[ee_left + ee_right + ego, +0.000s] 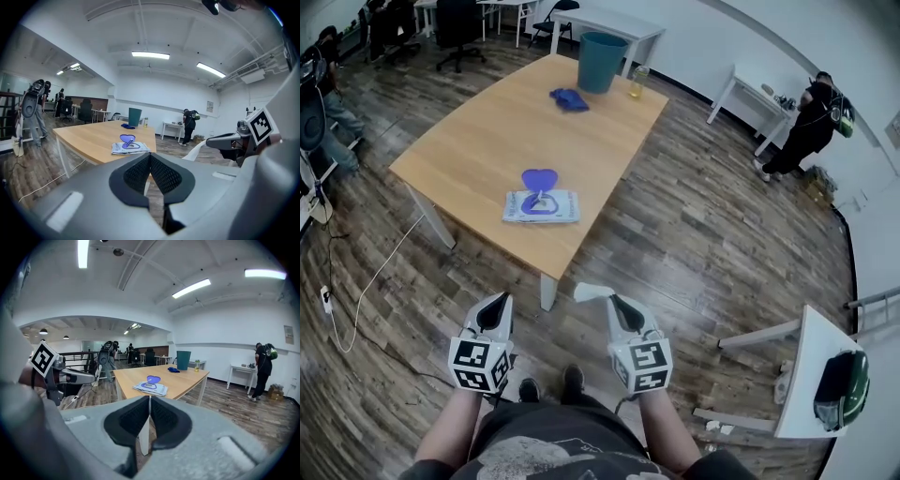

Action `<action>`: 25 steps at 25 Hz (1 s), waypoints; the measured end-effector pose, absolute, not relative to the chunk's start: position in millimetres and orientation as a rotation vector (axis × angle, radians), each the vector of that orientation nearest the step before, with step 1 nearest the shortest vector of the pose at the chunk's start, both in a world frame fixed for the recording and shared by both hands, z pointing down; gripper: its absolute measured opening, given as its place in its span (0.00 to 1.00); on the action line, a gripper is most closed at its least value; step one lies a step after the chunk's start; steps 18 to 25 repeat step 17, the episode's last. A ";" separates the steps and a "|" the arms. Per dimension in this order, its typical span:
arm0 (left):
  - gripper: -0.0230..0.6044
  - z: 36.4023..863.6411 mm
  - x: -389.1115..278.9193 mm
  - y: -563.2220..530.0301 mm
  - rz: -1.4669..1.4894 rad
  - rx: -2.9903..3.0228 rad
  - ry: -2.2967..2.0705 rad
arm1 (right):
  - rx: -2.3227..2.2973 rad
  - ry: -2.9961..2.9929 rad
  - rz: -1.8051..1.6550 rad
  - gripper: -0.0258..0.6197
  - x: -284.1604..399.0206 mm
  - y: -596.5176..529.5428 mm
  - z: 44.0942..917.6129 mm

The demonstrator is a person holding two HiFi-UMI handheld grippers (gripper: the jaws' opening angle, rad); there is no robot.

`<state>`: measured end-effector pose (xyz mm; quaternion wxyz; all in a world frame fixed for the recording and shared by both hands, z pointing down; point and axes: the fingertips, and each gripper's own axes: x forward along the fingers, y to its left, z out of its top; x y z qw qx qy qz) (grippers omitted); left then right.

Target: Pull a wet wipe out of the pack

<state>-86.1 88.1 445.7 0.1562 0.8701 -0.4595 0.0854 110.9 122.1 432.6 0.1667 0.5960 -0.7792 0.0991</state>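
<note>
The wet wipe [589, 292] is clear of the pack [541, 208], pinched by one edge in the closed jaws of the right gripper [613, 302], while the pack lies well apart on the table [478, 141] with its purple lid [540, 178] up. With so little sheet between the pads, it could slip and fall to the floor if the hand swings. The left gripper [502, 302], closed on nothing, would be no help.

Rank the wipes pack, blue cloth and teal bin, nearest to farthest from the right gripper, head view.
From the right gripper, shut on a wet wipe:
1. wipes pack, near part of the table, lid open.
2. blue cloth, far part of the table.
3. teal bin, table's far end.
</note>
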 end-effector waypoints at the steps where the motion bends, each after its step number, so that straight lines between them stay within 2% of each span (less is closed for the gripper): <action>1: 0.07 446.7 -87.4 89.2 0.246 2.489 -1.312 | 1.701 -2.217 0.291 0.04 110.5 124.9 432.6; 25: 0.07 448.7 -84.8 105.2 0.234 2.501 -1.246 | 1.735 -2.156 0.291 0.04 108.0 154.2 431.9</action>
